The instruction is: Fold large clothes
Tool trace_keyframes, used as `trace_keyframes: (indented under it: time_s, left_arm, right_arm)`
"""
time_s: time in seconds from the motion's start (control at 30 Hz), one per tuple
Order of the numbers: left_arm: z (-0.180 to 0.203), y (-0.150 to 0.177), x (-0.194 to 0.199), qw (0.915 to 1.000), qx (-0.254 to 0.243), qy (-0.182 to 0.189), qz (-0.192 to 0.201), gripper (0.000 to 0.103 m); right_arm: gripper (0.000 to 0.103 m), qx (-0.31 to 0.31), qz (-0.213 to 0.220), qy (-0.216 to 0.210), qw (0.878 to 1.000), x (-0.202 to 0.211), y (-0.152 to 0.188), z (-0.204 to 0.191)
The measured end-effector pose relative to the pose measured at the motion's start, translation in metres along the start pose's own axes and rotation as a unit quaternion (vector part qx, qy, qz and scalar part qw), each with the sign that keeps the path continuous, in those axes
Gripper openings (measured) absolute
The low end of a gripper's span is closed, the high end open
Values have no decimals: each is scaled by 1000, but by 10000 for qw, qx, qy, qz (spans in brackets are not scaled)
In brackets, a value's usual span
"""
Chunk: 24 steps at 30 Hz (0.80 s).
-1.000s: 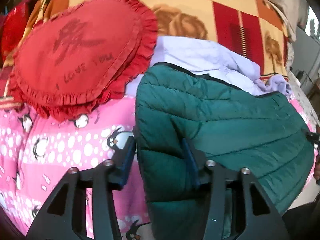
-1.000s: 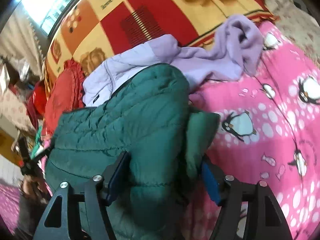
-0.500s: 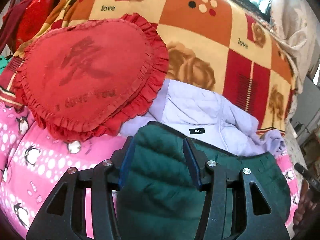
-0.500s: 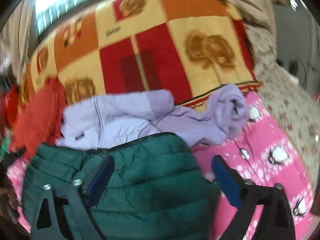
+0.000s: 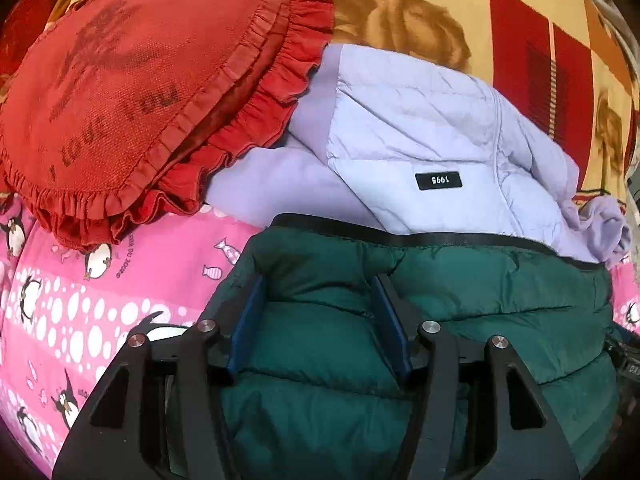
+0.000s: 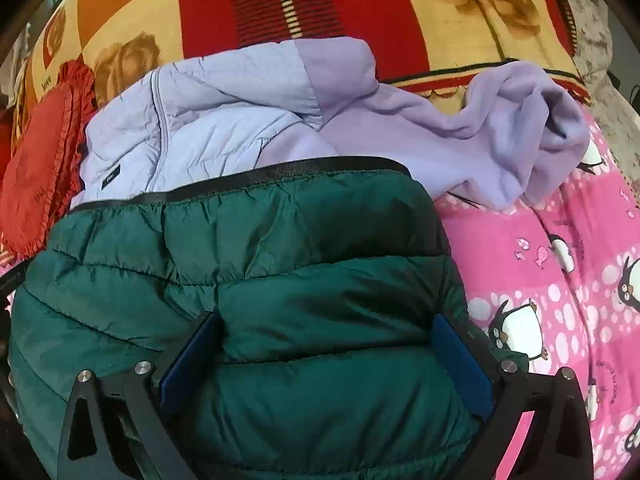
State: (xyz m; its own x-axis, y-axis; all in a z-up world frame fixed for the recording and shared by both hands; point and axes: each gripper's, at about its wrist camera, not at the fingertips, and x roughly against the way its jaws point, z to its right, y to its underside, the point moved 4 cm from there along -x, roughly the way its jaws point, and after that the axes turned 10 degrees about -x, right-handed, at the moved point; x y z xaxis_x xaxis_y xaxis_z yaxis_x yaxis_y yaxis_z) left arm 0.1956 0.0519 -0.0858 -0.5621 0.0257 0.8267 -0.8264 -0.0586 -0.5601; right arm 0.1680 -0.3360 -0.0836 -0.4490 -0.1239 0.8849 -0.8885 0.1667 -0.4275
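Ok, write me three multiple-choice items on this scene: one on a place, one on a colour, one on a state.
1. Where does the red heart-shaped frilled cushion lie relative to the dark green quilted puffer jacket in the left wrist view?
A. upper left
B. lower right
C. underneath it

2. What colour is the small label on the lilac padded jacket?
A. white
B. black
C. red

3. How do the left gripper fingers stand?
A. nothing between them
B. holding the cushion
C. green jacket fabric between them

Answers: 1 A, the cushion fills the upper left above the green jacket. 2 B, it is a black tag with pale digits. 3 C, quilted green fabric bulges between the blue pads.
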Motion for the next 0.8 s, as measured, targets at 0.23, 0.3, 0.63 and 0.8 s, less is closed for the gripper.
trace_keyframes:
  time_s: [0.23,0.3,0.63,0.8]
  left_arm:
    - [7,-2,109,9902,-271,414,1304,55]
    - [15,13,134,9854,-520,636,1488,55]
    - [76,121,116,9857,-1466,159,810,59]
    - [56,132,108,9924,-791,106,932,103]
  right_arm:
    - [103,212,1554,-476,9865,109,16,-15]
    - [103,546,2259,-570,9710,148,36,-29]
    - [103,889,1212,-248,9883,122,141,-58]
    - [103,496,1778,-563,9812,190,173,-43]
